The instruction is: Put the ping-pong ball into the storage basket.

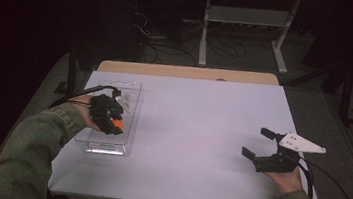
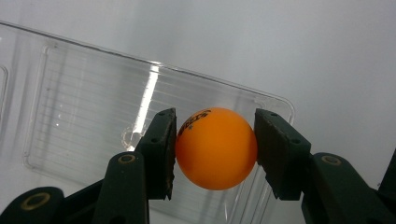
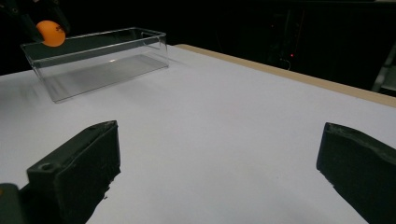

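left gripper (image 1: 112, 120): clamped on the orange ball (image 2: 215, 148), one pad on each side
ball position: held over the clear bin (image 1: 130, 124), near its front end (above the rim, judging by the right gripper view)
bin axis: long side runs away from the person, so a straight drop should land inside
table (image 1: 196, 132): bare white middle
right gripper (image 1: 262, 144): jaws wide apart, nothing between them, well apart from the bin
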{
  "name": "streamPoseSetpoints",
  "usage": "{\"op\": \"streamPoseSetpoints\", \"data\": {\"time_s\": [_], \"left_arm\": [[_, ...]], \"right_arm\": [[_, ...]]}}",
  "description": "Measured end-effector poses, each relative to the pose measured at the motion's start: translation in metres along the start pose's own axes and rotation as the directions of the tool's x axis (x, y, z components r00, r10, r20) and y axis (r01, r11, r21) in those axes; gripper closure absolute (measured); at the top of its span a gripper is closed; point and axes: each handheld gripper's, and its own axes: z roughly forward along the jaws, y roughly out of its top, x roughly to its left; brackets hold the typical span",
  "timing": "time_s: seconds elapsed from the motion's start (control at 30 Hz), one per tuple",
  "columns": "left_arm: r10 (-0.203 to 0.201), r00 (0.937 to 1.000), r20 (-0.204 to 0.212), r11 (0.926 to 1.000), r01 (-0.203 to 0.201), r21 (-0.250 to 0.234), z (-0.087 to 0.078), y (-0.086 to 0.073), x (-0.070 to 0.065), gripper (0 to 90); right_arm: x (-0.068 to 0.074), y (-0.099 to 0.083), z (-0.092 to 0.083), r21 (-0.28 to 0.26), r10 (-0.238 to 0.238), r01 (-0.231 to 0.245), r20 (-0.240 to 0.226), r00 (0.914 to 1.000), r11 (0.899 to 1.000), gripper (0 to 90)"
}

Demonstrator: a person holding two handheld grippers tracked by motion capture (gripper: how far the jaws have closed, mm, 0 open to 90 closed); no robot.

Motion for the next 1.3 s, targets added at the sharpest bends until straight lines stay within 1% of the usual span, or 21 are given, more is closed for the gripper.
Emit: {"op": "streamPoseSetpoints", "data": {"time_s": [0.13,0.3,0.37,0.53,0.6,0.87,1.1,1.23,1.3], "left_arm": [[-0.009,0.9999,0.008,1.0,0.009,0.003,0.004,-0.004,0.0,50.2],[-0.009,0.9999,0.009,0.9999,0.008,0.014,0.011,-0.006,0.001,50.2],[-0.015,0.9998,0.014,0.9999,0.015,0.008,0.014,-0.007,0.001,50.2],[-0.023,0.9994,0.027,0.9997,0.023,0.011,0.023,-0.011,0.002,50.2],[-0.024,0.9995,0.023,0.9996,0.023,0.015,0.025,-0.012,0.002,50.2],[-0.032,0.9988,0.036,0.9995,0.031,0.007,0.032,-0.015,0.002,50.2],[-0.028,0.9986,0.044,0.9996,0.028,0.008,0.038,-0.015,0.002,50.2],[-0.035,0.9982,0.049,0.9994,0.035,0.006,0.041,-0.014,0.002,50.2],[-0.034,0.9982,0.049,0.9994,0.033,0.013,0.043,-0.014,0.002,50.2]], "right_arm": [[0.0,0.0,-0.001,-0.004,0.001,-0.001,0.001,1.0,1.0,0.0],[0.0,0.0,-0.001,-0.003,0.0,0.0,0.002,1.0,1.0,0.0],[0.0,0.0,-0.001,-0.004,0.0,0.0,0.002,1.0,1.0,0.0],[0.0,0.0,-0.002,-0.005,-0.001,0.001,0.003,1.0,1.0,0.0],[0.0,0.0,-0.002,-0.005,0.0,0.0,0.003,1.0,1.0,0.0],[0.0,0.0,-0.002,-0.003,-0.001,0.001,0.004,1.0,1.0,0.0],[0.0,0.0,-0.002,-0.001,0.0,0.0,0.004,1.0,1.0,0.0],[0.0,0.0,-0.002,0.0,0.001,-0.001,0.005,1.0,1.0,0.0],[0.0,0.0,-0.002,0.0,0.001,-0.001,0.005,1.0,1.0,0.0]]}}
